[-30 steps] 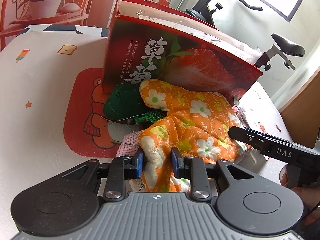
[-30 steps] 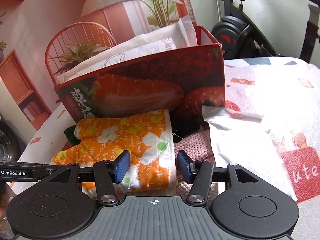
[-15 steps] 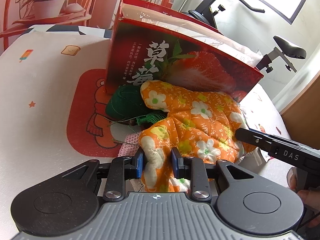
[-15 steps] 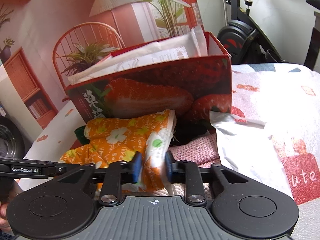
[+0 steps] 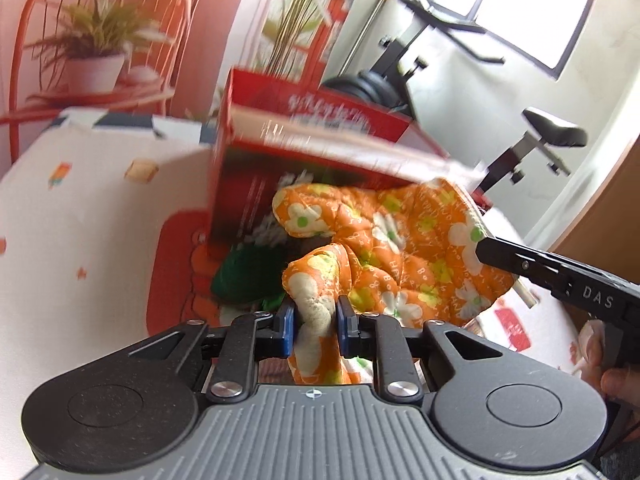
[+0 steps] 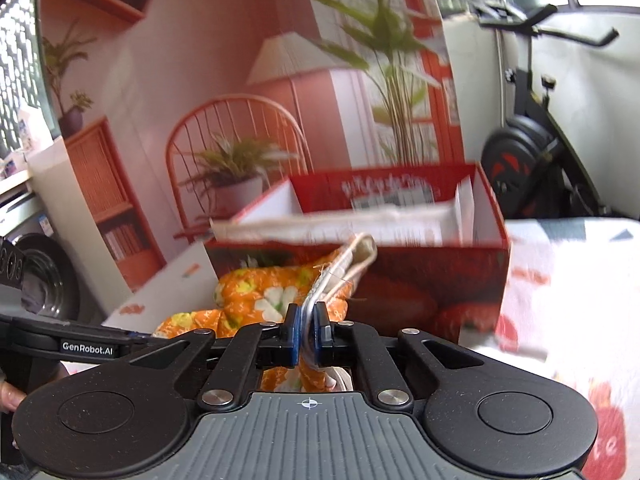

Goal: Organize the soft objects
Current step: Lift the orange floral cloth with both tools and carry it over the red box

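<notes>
1. Orange floral oven mitt (image 5: 404,256) was the item in hand, pinched at two ends and hanging clear of the tablecloth (image 5: 80,216), in front of the red strawberry box (image 5: 256,200).
2. Left gripper (image 5: 316,320) had just been closing & was clamped on the mitt's padded thumb end; fabric bulged between the blue pads (image 5: 286,326).
3. Right gripper (image 6: 307,332) had just been closing too, nearly fully, w/ only the mitt's thin cuff edge squeezed flat between its jaws. Cuff stuck up past the tips, overlapping the box's front wall in that view.
4. Rel. to the box: mitt body sagged between the two grippers, just in front of the near wall, its top about level w/ the rim in the left view. Not over the opening yet, as far as I could tell.
5. Under the mitt, also in front of the box, a green yarn-like bundle (image 5: 244,276) lay on the cloth, untouched.
6. Inside the box: white paper/plastic packets (image 6: 360,224) stood along the near side.
7. Progress, my read: early to mid. Mitt grasped & raised but not stowed; green bundle left to sort. Next prob. carry mitt over the rim & let go. Blur made finer detail unclear.
</notes>
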Tool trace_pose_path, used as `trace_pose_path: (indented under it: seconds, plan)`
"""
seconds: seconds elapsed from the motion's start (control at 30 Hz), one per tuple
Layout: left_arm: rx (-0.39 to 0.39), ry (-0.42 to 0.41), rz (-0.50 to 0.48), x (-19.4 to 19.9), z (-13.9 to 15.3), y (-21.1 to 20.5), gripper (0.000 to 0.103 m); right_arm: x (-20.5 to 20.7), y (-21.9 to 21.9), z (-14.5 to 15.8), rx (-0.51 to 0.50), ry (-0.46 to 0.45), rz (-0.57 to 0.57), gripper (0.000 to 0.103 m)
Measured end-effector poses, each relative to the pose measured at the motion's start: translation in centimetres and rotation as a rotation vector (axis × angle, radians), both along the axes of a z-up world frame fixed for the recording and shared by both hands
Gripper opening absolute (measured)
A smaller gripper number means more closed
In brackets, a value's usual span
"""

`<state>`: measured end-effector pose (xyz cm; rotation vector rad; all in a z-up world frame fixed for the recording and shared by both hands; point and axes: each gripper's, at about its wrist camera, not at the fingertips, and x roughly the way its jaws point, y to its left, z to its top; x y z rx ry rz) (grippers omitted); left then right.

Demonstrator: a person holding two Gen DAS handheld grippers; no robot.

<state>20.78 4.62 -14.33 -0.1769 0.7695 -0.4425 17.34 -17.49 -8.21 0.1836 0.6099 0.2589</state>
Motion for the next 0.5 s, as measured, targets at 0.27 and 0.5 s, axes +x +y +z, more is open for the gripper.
trace_pose_path:
  seconds: [0.27, 0.5]
  plan:
    - [0.022, -0.140, -0.032, -0.6, 3.6, -1.0, 0.021, 1.0, -0.8, 4.2, -0.019, -0.107, 0.021, 0.005]
    - [0.013, -0.222, -0.026, 1.5, 6.8, -2.0, 0.019, 3.7, -1.4, 6.7, -0.040, -0.162, 0.015, 0.005]
